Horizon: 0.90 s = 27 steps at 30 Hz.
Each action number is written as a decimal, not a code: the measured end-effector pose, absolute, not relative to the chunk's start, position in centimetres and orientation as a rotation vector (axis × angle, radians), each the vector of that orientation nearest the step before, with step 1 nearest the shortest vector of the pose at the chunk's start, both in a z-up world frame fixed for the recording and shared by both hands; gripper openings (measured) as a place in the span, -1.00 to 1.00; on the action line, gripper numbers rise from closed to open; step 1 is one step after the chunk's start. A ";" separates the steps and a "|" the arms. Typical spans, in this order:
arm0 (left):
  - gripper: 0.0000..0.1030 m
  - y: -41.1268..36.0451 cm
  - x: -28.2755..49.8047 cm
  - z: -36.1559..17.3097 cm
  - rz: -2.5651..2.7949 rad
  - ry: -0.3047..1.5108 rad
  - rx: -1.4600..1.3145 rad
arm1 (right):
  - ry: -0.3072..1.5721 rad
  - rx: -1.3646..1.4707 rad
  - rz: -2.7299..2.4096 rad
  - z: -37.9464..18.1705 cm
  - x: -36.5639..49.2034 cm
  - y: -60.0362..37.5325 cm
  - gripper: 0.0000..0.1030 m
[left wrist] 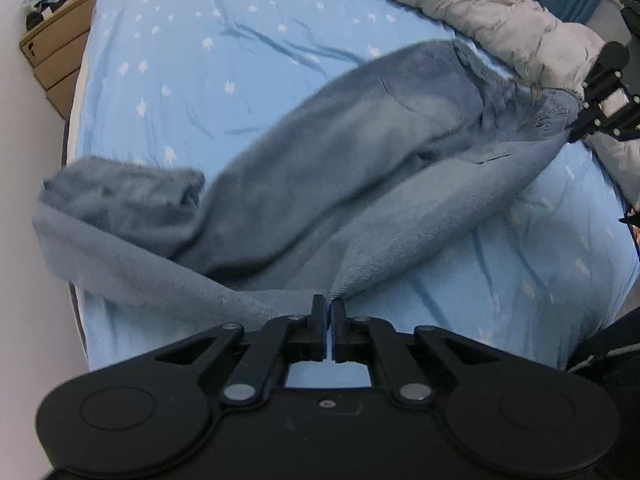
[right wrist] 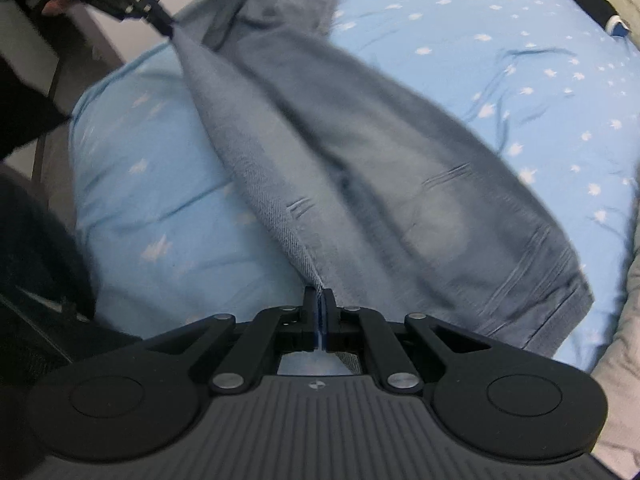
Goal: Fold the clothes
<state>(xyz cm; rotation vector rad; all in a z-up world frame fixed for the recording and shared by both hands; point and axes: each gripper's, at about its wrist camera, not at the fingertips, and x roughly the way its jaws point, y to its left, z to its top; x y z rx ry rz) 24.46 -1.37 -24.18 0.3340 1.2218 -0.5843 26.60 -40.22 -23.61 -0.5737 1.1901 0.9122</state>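
Note:
A pair of blue-grey jeans (left wrist: 360, 168) hangs stretched over a light-blue bed sheet with white stars (left wrist: 192, 60). My left gripper (left wrist: 329, 305) is shut on the jeans' near edge, with cloth pinched between its pads. My right gripper (left wrist: 576, 134) shows at the right edge of the left wrist view, shut on the waistband end. In the right wrist view my right gripper (right wrist: 319, 295) is shut on the jeans (right wrist: 360, 152) by a side seam. My left gripper (right wrist: 164, 28) holds the far end at the top left. The leg ends (left wrist: 120, 196) droop, folded over.
A grey padded quilt (left wrist: 500, 28) lies bunched along the bed's far right side. A brown cardboard box (left wrist: 56, 64) with dark items on it stands beyond the bed's left edge. A pale wall (left wrist: 24, 200) runs along the left. A dark roll (right wrist: 592, 0) lies by the sheet's top right.

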 end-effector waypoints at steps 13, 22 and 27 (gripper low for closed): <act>-0.91 -1.2 20.6 -31.2 -0.439 1.282 0.198 | 1.336 -0.477 0.674 -33.3 21.2 -38.3 -0.97; -0.49 -0.4 19.7 -27.5 -0.279 1.221 -0.030 | 1.312 -0.284 0.498 -31.1 20.6 -39.5 -0.63; -0.28 0.2 18.4 -24.3 -0.152 1.172 -0.125 | 1.227 -0.105 0.471 -27.7 21.0 -40.6 -0.25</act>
